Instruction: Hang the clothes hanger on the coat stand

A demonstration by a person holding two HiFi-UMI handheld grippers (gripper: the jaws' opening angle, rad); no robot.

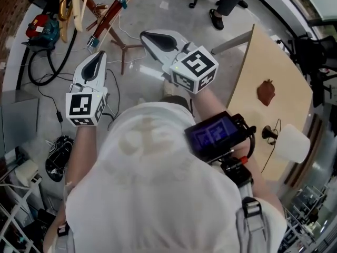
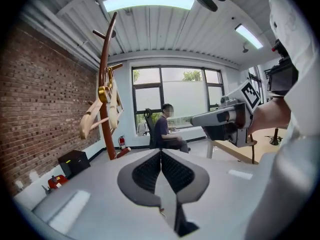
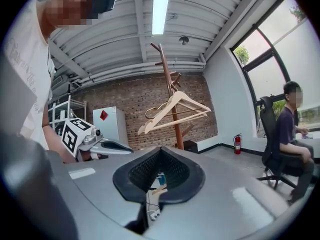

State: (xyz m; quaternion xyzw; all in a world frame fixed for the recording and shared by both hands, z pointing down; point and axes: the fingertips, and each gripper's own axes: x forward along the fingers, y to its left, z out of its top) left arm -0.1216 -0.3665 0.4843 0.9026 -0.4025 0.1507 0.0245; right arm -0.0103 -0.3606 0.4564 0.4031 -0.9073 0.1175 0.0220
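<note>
Both tools are empty here. The left tool [image 1: 99, 57] has its jaws pressed together on nothing, and the right tool [image 1: 147, 36] is closed too, with only floor clutter showing below its pads. The wooden clothes hanger [image 3: 158, 113] is up on the coat stand [image 3: 166, 69], hooked over a peg high on the pole and hanging tilted, by the brick wall [image 3: 125, 99]. From these views the hang looks done.

The risk, as I judge it, is that tilt. A knock to the pole could swing the hook off its peg, and the stand's splayed feet [image 1: 124, 47] sit just ahead of both tools on the floor. A foot catching one would shake the whole stand. Cables [image 1: 50, 70] loop across the floor at the left (a real trip hazard), next to a red power tool [image 1: 41, 27].

For room, the grey floor [image 1: 158, 7] between the person and the stand is bare. The bench [image 1: 284, 67] has its near corner close beside the right tool, so that side is tight. A seated person [image 2: 165, 131] is well off by the window.
</note>
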